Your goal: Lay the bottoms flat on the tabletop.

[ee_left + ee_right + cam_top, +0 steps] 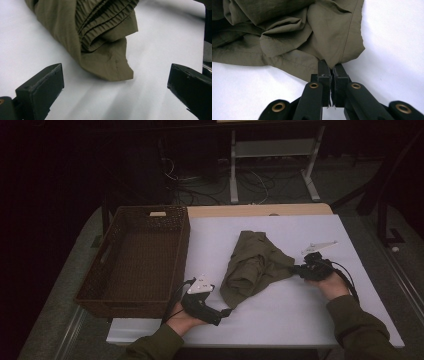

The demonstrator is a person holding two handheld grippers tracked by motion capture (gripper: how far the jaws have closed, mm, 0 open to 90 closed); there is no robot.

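Observation:
An olive-green garment [254, 266] lies crumpled in the middle of the white table [300, 315]. Its elastic waistband [100, 22] shows up close in the left gripper view, and a bottom corner [117, 72] points toward me. My left gripper [226, 312] stands open just short of that corner, jaws wide apart with nothing between them. My right gripper [295, 268] is shut on the garment's right edge [332, 62]; the cloth is pinched between the two black jaws.
A dark brown wicker basket [112, 297] stands on the left side of the table, close to my left hand. Bare white table lies in front of and to the right of the garment. Cables and a metal stand [272, 165] sit on the floor beyond.

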